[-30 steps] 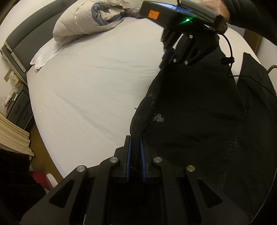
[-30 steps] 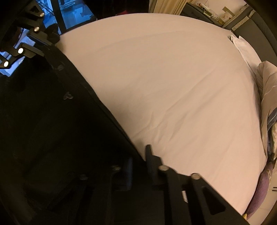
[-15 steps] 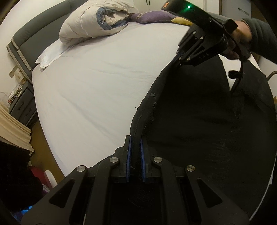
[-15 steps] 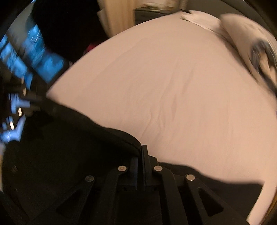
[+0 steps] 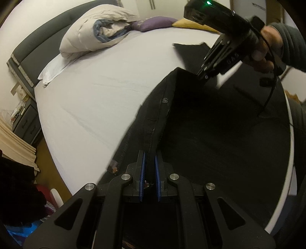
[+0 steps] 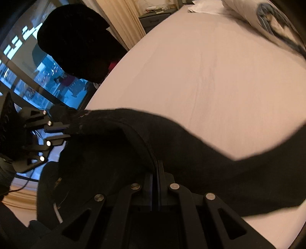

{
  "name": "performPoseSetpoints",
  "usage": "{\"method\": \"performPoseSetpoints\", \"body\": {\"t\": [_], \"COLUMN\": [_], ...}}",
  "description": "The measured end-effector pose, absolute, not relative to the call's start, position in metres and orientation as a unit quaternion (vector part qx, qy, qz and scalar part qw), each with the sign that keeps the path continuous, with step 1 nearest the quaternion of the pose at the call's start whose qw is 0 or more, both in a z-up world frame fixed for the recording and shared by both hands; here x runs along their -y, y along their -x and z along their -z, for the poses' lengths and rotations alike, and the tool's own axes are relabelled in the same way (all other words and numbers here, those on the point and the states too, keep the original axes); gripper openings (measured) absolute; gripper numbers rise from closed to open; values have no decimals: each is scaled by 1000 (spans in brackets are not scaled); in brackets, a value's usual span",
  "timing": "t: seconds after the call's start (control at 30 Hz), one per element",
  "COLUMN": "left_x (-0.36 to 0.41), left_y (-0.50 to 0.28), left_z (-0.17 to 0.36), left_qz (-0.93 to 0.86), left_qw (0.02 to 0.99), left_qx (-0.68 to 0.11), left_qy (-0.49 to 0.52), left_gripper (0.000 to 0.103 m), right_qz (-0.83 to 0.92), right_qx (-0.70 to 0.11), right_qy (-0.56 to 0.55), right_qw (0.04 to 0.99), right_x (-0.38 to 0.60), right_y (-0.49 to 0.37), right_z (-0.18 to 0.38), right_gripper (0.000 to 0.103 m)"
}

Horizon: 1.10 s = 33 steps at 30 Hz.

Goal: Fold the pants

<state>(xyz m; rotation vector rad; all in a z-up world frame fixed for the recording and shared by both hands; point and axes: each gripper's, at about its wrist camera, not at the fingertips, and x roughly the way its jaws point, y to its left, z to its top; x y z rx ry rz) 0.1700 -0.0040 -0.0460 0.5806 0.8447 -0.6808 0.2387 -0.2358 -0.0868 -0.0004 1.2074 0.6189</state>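
Observation:
Black pants (image 5: 210, 134) hang over the white bed sheet (image 5: 105, 92), held up by the waistband between both grippers. My left gripper (image 5: 149, 162) is shut on one end of the waistband. My right gripper (image 6: 156, 166) is shut on the other end; it also shows in the left wrist view (image 5: 204, 78). In the right wrist view the pants (image 6: 191, 153) drape to the right, and the left gripper (image 6: 57, 132) is at the far left. One pant leg end (image 5: 189, 49) lies on the sheet.
A rumpled white duvet (image 5: 91, 36) and a pillow (image 5: 51, 69) lie at the head of the bed by the grey headboard (image 5: 28, 55). A purple cushion (image 5: 155, 22) is behind. A nightstand (image 5: 26, 118) stands at the left; curtains (image 6: 122, 17) and a window (image 6: 28, 63) flank the bed.
Both grippers have lifted the waistband and swung it over the bed. The right gripper has moved right and up, pulling the waistband taut. The pant legs trail onto the sheet.

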Motion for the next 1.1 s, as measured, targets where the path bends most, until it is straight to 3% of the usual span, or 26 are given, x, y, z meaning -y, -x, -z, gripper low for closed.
{"method": "performPoseSetpoints", "body": {"t": [0.27,0.73,1.1], "left_x": [14,15,19], "left_y": [-85,15,40], "left_z": [66,83,90], "left_qz": [341,359,364], "left_qw": [793,767,765], "left_qx": [-407,-419,-421], "left_qy": [-299,-328,-324], "left_gripper": [8,8,8], "right_qz": [-276,-231,-213], "right_qx": [-570,-536,-519], "right_qy": [-1,146,184], "right_qw": [774,799,807], "right_x": [265,215,190], "right_y": [-178,-61,-22], "right_z": [84,87,97], "right_gripper": [4,4,4]}}
